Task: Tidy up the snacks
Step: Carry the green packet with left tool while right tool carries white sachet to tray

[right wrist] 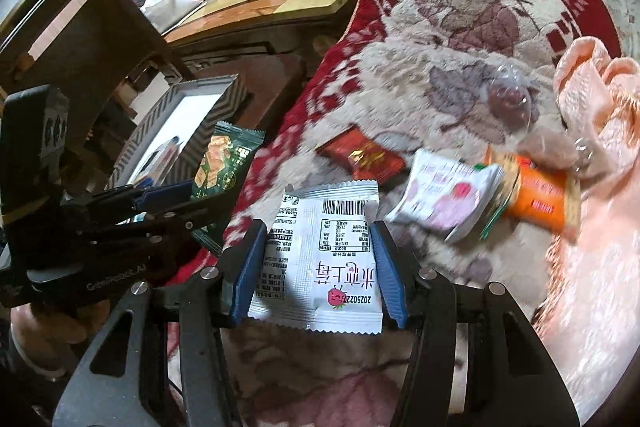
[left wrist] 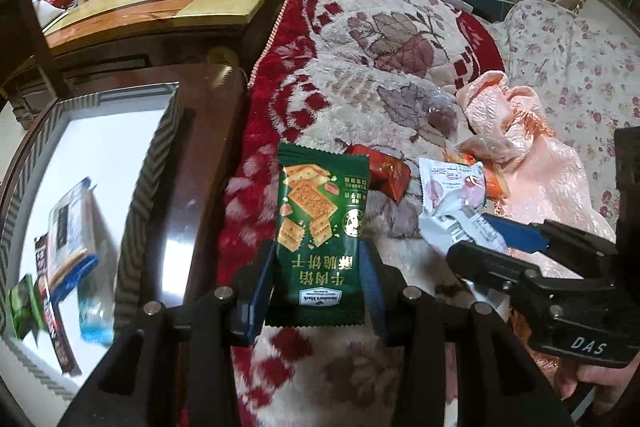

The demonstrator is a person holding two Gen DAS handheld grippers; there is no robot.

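Mid-carry: left gripper (left wrist: 316, 291) clamps a green cracker packet (left wrist: 322, 223), right gripper (right wrist: 316, 267) clamps a white packet (right wrist: 320, 259), both above the blanket (left wrist: 360, 39). Next: drop into the box (left wrist: 148, 163) off the blanket's left edge.

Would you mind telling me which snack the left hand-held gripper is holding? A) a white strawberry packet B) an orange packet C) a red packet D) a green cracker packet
D: in the left wrist view the left hand-held gripper has the green cracker packet clamped between its blue pads, while the red packet lies on the blanket.
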